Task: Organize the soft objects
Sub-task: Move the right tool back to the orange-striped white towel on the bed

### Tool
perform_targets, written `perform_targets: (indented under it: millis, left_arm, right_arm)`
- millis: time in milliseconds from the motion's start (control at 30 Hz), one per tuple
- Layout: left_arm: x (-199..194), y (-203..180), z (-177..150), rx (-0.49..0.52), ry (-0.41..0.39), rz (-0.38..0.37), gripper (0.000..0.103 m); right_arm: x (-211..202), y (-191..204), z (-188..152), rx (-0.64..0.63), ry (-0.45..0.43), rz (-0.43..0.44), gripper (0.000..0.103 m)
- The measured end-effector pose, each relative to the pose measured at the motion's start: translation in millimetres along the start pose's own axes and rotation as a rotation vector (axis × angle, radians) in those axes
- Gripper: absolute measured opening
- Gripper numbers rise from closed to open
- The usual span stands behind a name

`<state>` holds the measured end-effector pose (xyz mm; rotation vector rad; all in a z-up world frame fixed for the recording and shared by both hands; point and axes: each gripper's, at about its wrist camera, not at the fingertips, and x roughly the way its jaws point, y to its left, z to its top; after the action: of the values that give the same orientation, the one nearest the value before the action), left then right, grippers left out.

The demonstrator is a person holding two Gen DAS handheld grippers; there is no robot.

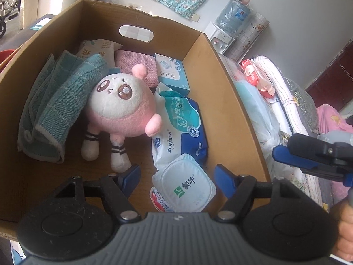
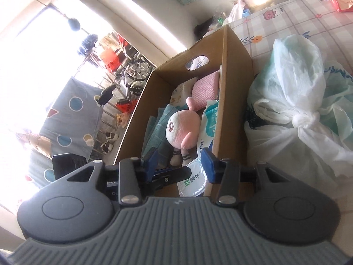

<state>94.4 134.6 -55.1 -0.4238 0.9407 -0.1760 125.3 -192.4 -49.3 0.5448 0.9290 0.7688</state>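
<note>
Bedroom, cardboard box (image 1: pixel 231 101) on bed w/ patterned sheet (image 2: pixel 308 22). My left gripper (image 1: pixel 177 176) wide open, empty, over near end of box above yogurt pack (image 1: pixel 187 187). Right gripper (image 2: pixel 181 161) open, holding nothing, at box's near right corner. Further in: wipes pack (image 1: pixel 178 128), pink plush (image 1: pixel 123 108) mid-box, teal towel (image 1: pixel 53 110) left. White bag (image 2: pixel 297 110) outside, right.

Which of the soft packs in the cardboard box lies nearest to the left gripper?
The white pack with the green logo. It lies between the open fingers of the left gripper, whereas the blue ZONSEN wipes pack lies farther in.
</note>
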Motion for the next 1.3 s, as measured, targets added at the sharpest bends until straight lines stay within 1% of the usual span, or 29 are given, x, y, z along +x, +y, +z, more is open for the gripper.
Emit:
perform_targets:
  millis: [67,100,200,367,433,500,533,567,600,667,733,800,833,900,967,1033,1100,1233,1300]
  left_arm:
    - [6.5,-2.2,1.4,0.006,0.018,-0.010,0.068]
    - [10.4,-3.9,1.7,0.006,0.030,-0.014,0.067]
    - [16.6,-7.1,1.0,0.010,0.045,-0.002,0.067]
    - [22.7,-6.8,-3.6,-0.015,0.073,-0.025,0.067]
    - [21.8,-9.6,-5.8,-0.006,0.068,-0.008,0.067]
    - [15.6,-14.0,-7.3,0.015,0.036,0.020,0.070]
    - [12.1,-15.9,-8.2,0.026,0.014,0.034,0.074]
    - [5.3,-18.8,-8.7,0.036,-0.024,0.059,0.078]
    - [0.4,-20.7,-9.5,0.041,-0.051,0.073,0.079]
    - [-15.9,-27.5,-11.6,0.057,-0.132,0.106,0.083]
    - [-30.0,-35.1,-15.0,0.074,-0.201,0.134,0.084]
    - [-46.8,-48.8,-19.3,0.116,-0.278,0.150,0.086]
    - [-52.7,-55.4,-21.4,0.138,-0.306,0.153,0.087]
    - [-63.6,-74.3,-25.1,0.205,-0.362,0.147,0.089]
    - [-68.2,-96.1,-28.4,0.275,-0.402,0.133,0.092]
    - [-66.8,-115.9,-31.4,0.332,-0.420,0.112,0.095]
    - [-61.8,-139.3,-35.9,0.387,-0.421,0.085,0.096]
    - [-41.0,-188.8,-42.8,0.508,-0.414,0.050,0.096]
    - [-21.2,-217.5,-47.7,0.596,-0.405,0.048,0.096]
  right_arm:
    - [-10.5,-9.9,-9.6,0.031,-0.025,-0.004,0.043]
    - [-14.7,-14.4,-13.5,0.047,-0.036,-0.008,0.043]
    - [-24.2,-26.5,-24.5,0.087,-0.060,-0.018,0.043]
    - [-33.7,-38.4,-33.6,0.119,-0.087,-0.021,0.044]
    - [-36.4,-41.7,-35.6,0.126,-0.095,-0.024,0.044]
    - [-40.0,-44.6,-37.5,0.130,-0.108,-0.028,0.044]
    - [-41.6,-45.5,-36.6,0.128,-0.114,-0.031,0.045]
    - [-44.3,-46.5,-36.9,0.126,-0.122,-0.036,0.046]
    - [-46.4,-46.7,-37.9,0.124,-0.129,-0.041,0.047]
    - [-51.7,-47.2,-40.1,0.119,-0.147,-0.052,0.049]
    - [-57.0,-48.2,-41.8,0.115,-0.163,-0.059,0.052]
    - [-62.7,-48.3,-43.7,0.110,-0.179,-0.066,0.054]
    - [-65.5,-48.5,-44.4,0.108,-0.186,-0.072,0.057]
    - [-74.1,-49.9,-47.0,0.101,-0.207,-0.090,0.061]
    - [-84.1,-51.0,-49.5,0.090,-0.229,-0.109,0.064]
    - [-95.2,-53.0,-52.2,0.084,-0.253,-0.128,0.069]
    - [-110.5,-58.0,-54.5,0.080,-0.284,-0.156,0.071]
    - [-140.9,-74.6,-56.3,0.084,-0.344,-0.231,0.073]
    - [-155.5,-85.8,-54.9,0.091,-0.369,-0.267,0.073]
